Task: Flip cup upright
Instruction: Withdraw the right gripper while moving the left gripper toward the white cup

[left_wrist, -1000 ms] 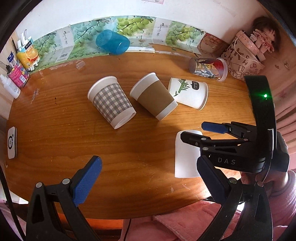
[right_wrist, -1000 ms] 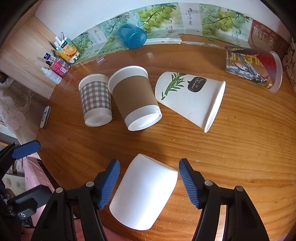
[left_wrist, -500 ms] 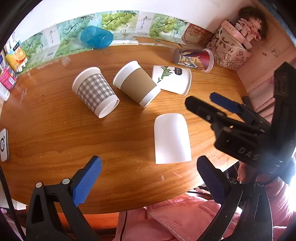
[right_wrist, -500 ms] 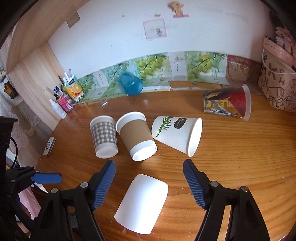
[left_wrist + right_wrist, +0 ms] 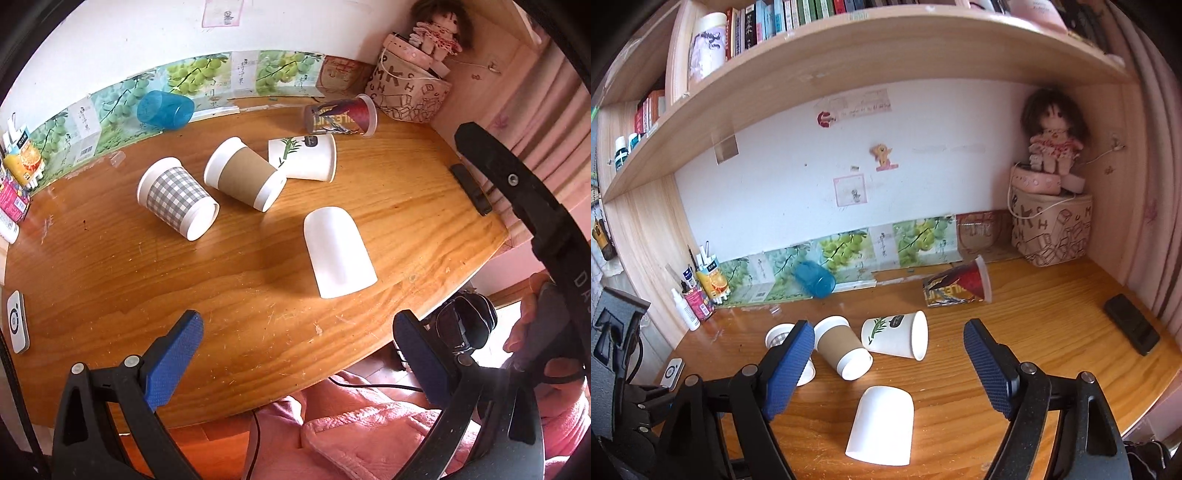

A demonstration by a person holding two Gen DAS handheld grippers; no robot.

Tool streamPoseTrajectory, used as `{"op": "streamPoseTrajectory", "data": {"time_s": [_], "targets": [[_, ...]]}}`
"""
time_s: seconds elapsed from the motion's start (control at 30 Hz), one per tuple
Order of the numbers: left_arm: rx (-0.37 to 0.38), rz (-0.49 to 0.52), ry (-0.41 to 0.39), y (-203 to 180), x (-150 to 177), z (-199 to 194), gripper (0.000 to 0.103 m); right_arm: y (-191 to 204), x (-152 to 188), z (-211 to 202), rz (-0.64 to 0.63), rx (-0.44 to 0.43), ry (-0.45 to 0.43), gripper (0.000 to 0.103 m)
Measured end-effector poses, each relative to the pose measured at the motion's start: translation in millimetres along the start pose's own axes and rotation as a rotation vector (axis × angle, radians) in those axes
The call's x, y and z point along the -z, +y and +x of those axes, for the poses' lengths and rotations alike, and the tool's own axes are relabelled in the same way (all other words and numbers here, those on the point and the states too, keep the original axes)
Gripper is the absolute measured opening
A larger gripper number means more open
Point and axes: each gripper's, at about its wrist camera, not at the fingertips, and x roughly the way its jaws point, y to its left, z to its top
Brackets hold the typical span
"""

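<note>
White cup (image 5: pixel 881 424) lies sideways at lower centre; both grippers' fingers (image 5: pixel 790 369) spread empty, should straddle its walls squarely.

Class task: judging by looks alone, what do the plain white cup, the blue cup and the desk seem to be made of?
Plain white cup: probably paper, matte, thin rolled rim.
Blue cup: likely plastic, translucent and glossy.
Desk: wood or wood-look laminate, grain lines, shiny, scratched.
</note>
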Motion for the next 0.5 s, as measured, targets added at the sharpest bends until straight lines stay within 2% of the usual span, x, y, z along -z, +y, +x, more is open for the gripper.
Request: {"op": "streamPoseTrajectory", "data": {"time_s": [0.2, 0.3, 0.47, 0.5], "targets": [[0.015, 0.035, -0.006, -10.7, 2.6, 2.1, 0.102, -4.3, -2.5, -43.2, -0.011, 0.042, -0.091, 0.085], [0.026, 0.027, 0.002, -14.7, 1.3, 6.4, 0.102, -3.4, -4.9, -58.1, -0.055, 0.052, -0.095, 0.088], [0.014, -0.017, 0.021, -19.7, -1.3, 20.2, 0.102, -6.6, -6.4, -78.7, -0.095, -0.005, -0.085, 0.089], [0.010, -0.026, 0.021, -20.2, -1.6, 21.7, 0.102, -7.7, -6.4, -81.3, -0.098, -0.018, -0.088, 0.093]]}}
